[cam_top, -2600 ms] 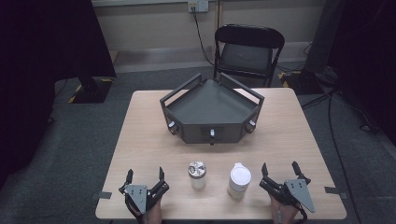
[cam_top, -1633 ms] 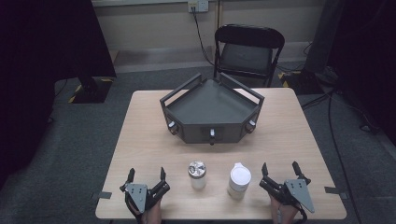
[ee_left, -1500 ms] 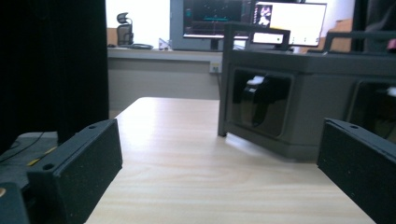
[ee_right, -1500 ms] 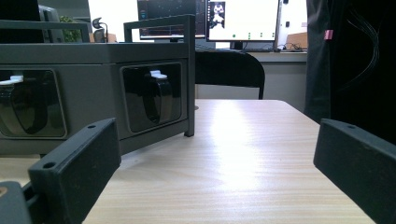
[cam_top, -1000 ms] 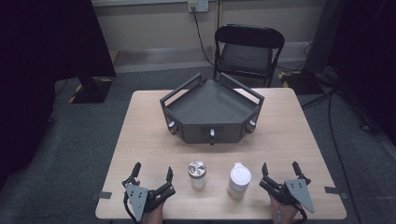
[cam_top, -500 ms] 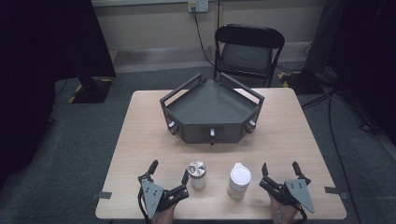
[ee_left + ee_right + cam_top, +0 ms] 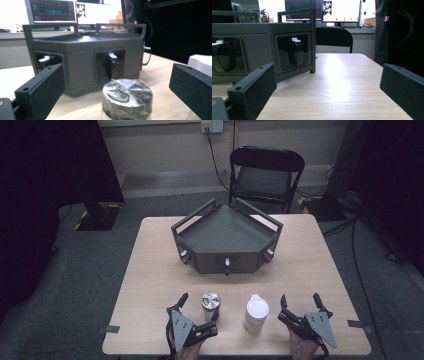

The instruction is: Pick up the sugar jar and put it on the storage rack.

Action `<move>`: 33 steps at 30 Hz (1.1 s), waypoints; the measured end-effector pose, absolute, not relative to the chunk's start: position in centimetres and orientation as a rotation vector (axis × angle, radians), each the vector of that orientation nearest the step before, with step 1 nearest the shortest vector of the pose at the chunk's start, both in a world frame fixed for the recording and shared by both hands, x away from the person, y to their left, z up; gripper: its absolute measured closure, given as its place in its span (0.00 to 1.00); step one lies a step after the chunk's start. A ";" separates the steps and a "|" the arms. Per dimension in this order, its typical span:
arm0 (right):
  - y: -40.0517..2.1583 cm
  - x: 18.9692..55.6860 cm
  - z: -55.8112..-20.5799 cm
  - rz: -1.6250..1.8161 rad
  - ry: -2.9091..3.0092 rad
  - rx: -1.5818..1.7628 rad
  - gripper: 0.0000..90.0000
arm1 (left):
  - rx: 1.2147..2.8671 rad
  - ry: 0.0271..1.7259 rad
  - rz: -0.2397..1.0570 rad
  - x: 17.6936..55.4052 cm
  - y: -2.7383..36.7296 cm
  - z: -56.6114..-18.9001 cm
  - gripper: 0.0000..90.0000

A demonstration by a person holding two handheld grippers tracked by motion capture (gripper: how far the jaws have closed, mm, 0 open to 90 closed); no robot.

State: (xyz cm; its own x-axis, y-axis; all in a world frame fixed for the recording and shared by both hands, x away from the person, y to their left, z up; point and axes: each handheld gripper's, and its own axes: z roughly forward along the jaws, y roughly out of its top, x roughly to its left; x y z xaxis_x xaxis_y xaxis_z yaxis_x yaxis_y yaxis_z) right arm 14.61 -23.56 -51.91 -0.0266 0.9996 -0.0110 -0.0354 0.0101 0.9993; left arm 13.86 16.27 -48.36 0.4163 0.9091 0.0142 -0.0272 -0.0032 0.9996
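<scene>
A small glass jar (image 7: 211, 306) with a metal lid stands near the table's front edge. Beside it on the right is a white lidded container (image 7: 256, 312). My left gripper (image 7: 200, 306) is open, and its jaws stand on either side of the jar without touching it. In the left gripper view the jar lid (image 7: 127, 93) sits low between the jaws of the left gripper (image 7: 118, 82), with the white container (image 7: 200, 62) at the right edge. My right gripper (image 7: 299, 298) rests open to the right of the white container. Nothing is between the jaws of the right gripper (image 7: 327, 80).
A dark grey angular box (image 7: 225, 240) with a railed top and knobs on its front faces stands mid-table; box (image 7: 82, 55), box (image 7: 262, 47). A black folding chair (image 7: 265, 175) is beyond the far edge of the table (image 7: 150, 270). Monitors are in the background.
My left gripper has moved right and forward from the front left of the table until its open jaws came around the jar. The right gripper has stayed still.
</scene>
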 end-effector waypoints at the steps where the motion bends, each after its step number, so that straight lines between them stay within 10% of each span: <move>1: -23.6 14.6 -51.9 1.238 1.208 1.162 0.00 | 1.370 0.869 0.912 13.9 16.0 -48.5 0.00; 33: -23.6 14.6 -51.9 1.242 1.206 1.163 0.00 | 1.452 0.916 0.812 16.2 15.2 -49.4 0.38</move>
State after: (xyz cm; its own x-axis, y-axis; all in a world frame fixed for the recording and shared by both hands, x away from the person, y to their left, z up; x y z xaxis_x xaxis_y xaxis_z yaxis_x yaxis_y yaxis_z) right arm 14.59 -23.63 -51.94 -0.0284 0.9996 -0.0078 -0.0373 0.0068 0.9993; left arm 16.20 15.18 -49.36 0.4507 0.8923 -0.0244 0.0830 -0.0147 0.9964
